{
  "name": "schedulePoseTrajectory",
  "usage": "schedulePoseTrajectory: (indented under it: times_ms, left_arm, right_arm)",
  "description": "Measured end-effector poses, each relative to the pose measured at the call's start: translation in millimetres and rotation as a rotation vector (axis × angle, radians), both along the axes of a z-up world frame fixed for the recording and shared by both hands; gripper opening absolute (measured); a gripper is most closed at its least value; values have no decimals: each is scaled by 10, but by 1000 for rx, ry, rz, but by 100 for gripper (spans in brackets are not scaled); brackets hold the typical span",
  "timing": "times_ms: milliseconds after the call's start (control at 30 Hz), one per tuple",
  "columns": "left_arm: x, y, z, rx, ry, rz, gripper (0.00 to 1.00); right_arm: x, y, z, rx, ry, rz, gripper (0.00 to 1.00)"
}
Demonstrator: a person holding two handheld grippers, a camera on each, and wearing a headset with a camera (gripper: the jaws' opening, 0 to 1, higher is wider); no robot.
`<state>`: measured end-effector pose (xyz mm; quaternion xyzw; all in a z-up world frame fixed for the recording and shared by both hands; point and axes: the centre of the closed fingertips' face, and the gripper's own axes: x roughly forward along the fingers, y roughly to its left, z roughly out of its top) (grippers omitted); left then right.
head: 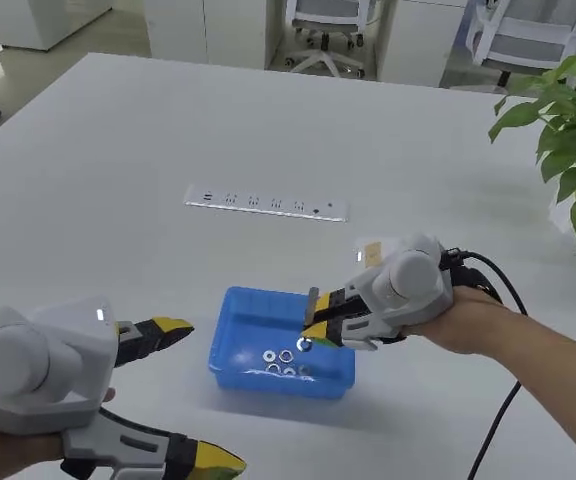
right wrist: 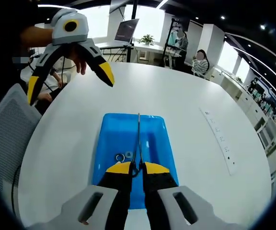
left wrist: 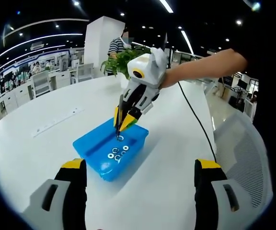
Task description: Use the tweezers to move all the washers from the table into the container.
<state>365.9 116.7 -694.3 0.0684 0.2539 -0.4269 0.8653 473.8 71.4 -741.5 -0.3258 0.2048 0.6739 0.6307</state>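
Several small silver washers (head: 280, 362) lie clustered on the floor of the blue container (head: 230, 305), near its front wall. One more seems to sit at the tip of the tweezers (right wrist: 138, 136), which the right gripper (right wrist: 137, 167) clamps over the container. Best to ease the squeeze only with the tip low inside, so the washer drops flat and cannot bounce out. The left gripper (head: 203, 395) hangs wide open beside the container, above the desk (head: 268, 140).

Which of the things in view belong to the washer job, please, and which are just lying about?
For the job: tweezers, held in the right gripper; washers; blue container.
Just lying about: power strip, plant, office chairs.
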Motion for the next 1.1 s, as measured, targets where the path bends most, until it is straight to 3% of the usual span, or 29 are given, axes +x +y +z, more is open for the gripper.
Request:
schedulePoseTrajectory:
  times_ms: [433,667,1100]
  left_arm:
    - [114,-63,-31,8,2,-22,98]
    - [219,-137,-34,19,-11,-69,86]
    - [550,-290,-3,58,-53,-131,62]
  right_arm:
    - [35,-42,-144,-14,4,6,9]
    - [8,-33,-213,-17,8,25,9]
    - [-7,-26,-279,-15,-11,62,9]
